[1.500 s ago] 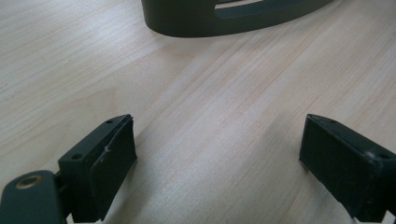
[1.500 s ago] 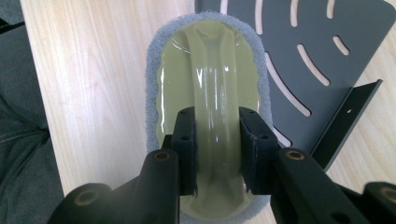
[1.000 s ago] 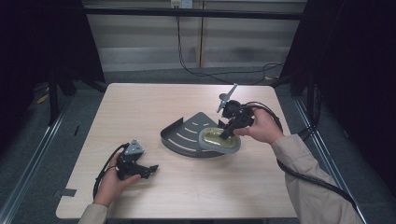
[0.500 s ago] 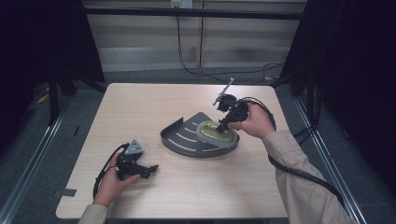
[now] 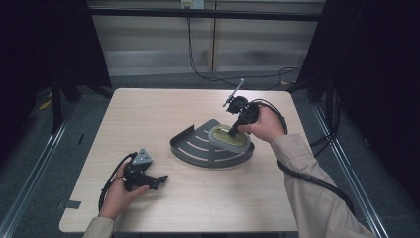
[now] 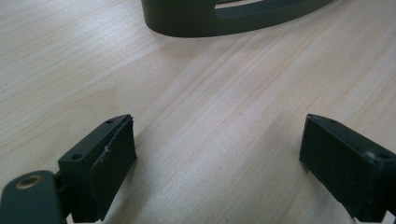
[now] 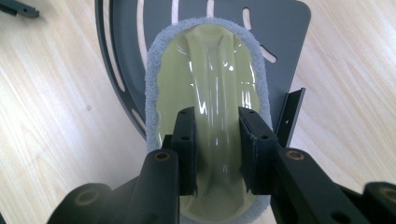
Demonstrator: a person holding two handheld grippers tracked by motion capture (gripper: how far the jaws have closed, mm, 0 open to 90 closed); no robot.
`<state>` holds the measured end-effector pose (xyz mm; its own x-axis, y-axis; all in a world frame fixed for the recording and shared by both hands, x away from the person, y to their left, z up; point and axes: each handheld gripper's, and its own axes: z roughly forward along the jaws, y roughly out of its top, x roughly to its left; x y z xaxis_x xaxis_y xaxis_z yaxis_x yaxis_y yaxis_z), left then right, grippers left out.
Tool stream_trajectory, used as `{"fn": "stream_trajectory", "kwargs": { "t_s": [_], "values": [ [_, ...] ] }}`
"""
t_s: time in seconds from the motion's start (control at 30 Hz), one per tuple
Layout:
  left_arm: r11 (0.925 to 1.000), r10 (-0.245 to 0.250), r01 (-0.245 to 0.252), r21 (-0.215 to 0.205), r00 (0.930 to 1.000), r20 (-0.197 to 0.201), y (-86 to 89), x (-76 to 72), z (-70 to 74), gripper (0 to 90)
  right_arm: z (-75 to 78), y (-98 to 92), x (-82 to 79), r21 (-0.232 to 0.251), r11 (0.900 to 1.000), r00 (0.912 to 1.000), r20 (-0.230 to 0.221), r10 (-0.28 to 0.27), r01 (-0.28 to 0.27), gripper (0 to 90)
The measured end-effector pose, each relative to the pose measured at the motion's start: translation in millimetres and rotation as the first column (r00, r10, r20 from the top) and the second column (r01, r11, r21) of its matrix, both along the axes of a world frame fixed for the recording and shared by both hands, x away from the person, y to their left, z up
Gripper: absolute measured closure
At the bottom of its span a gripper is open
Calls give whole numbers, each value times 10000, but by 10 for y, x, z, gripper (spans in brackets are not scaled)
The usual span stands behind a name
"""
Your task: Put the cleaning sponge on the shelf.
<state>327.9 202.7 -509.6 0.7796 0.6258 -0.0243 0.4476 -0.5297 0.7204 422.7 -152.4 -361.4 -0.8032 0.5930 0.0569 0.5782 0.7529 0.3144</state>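
A scrubbing pad with a grey felt edge and a glossy yellow-green handle lies on a dark grey fan-shaped slotted tray at the middle of the table. My right gripper points down at it. In the right gripper view the right gripper is shut on the handle's ridge, one pad on each side, with the tray under the pad. My left gripper rests on the table near the front left. It stands open with bare wood between its jaws.
The tray's curved rim lies a short way ahead of the left gripper. A black cable trails from the right gripper along the person's sleeve. Light wooden table all around, with dark floor and metal rails beyond its edges.
The right gripper has slid the scrubbing pad a little to the left and farther back across the tray. The left gripper has stayed put.
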Motion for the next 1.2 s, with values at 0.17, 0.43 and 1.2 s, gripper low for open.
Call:
{"fn": "stream_trajectory", "kwargs": {
  "t_s": [0.17, 0.43, 1.2],
  "values": [
    [10000, -3, 3, 2, 10000, 1, 0, 0, 0, 101, -20, -8, 59, -62, 9995, 9996, -9, -299, 299, 707],
    [10000, -4, 4, 11, 10000, -9, 1, 0, 0, 100, -107, -11, 124, -48, 9972, 9972, -4, -750, 750, 706],
    [10000, -5, 5, 29, 10000, -16, -1, -2, 1, 96, -353, 14, 243, -73, 9867, 9867, -30, -1624, 1624, 705]
  ]
}}
